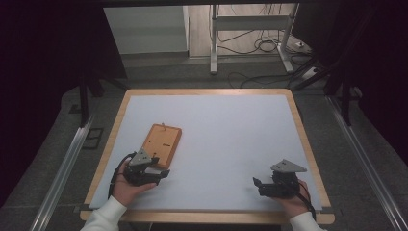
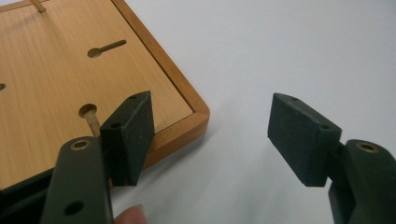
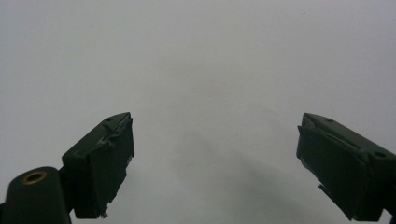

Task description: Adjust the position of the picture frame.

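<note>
High view: we see the wooden board (image 1: 162, 142) lying left of the table's (image 1: 231, 125) centre; our left gripper (image 1: 162, 174) gapes empty at its near corner, right gripper (image 1: 256, 185) wide, empty, near the right edge.

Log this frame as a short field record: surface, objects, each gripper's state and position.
surface: white tabletop with wooden edge
object: wooden board with keyhole slots and pegs, left of centre
left gripper: open, one jaw over the board's near corner
right gripper: open, over bare tabletop at near right
held items: none
</note>
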Demonstrator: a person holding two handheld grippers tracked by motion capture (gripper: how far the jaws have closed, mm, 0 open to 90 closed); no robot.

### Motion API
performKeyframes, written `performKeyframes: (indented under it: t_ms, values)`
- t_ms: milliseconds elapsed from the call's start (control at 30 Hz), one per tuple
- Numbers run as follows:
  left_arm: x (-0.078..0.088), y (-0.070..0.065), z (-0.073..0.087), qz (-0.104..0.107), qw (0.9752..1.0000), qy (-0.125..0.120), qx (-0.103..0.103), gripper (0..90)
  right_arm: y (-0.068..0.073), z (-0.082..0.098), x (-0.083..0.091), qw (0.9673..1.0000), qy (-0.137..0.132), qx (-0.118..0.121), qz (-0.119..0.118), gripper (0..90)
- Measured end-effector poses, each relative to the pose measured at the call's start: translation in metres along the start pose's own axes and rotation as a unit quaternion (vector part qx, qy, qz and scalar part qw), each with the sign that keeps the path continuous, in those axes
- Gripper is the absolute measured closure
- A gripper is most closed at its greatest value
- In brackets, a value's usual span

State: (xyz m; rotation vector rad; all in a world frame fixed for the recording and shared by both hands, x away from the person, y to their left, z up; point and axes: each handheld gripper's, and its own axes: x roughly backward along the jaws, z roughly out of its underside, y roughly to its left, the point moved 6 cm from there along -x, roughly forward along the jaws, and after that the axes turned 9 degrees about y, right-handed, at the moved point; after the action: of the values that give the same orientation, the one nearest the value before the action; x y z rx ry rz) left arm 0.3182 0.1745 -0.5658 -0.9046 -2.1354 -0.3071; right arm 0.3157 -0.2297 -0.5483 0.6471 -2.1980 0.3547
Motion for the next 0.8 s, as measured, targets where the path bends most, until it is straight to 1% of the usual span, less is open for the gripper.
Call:
performKeyframes:
  t_ms: [100,267,367,567,667,800]
  values:
    - [0.0001,-0.0004,0.0,-0.001,1.0,0.0,0.0,31.1,0.0,0.002,0.0003,1.0,0.004,0.002,-0.002,11.3]
    - [0.0015,-0.0003,0.0002,-0.002,1.0,-0.003,0.003,31.0,0.002,0.0044,0.0048,1.0,-0.002,0.004,-0.007,11.3]
    - [0.002,0.0011,0.0005,-0.002,1.0,-0.004,0.005,31.1,0.0021,0.0084,0.0086,0.9999,-0.007,0.005,-0.006,11.3]
    - [0.0048,0.0008,0.0002,-0.003,0.9999,-0.009,0.008,31.1,0.0024,0.0096,0.0086,1.0,-0.005,0.003,-0.005,11.4]
    - [0.0076,0.0024,-0.0005,-0.004,0.9998,-0.014,0.013,31.0,0.0047,0.0087,0.0081,0.9999,-0.006,0.011,-0.004,11.3]
    - [0.0077,0.0019,-0.0017,0.002,0.9999,-0.013,0.007,29.6,0.0041,0.0089,0.0076,0.9999,-0.005,0.015,-0.002,11.4]
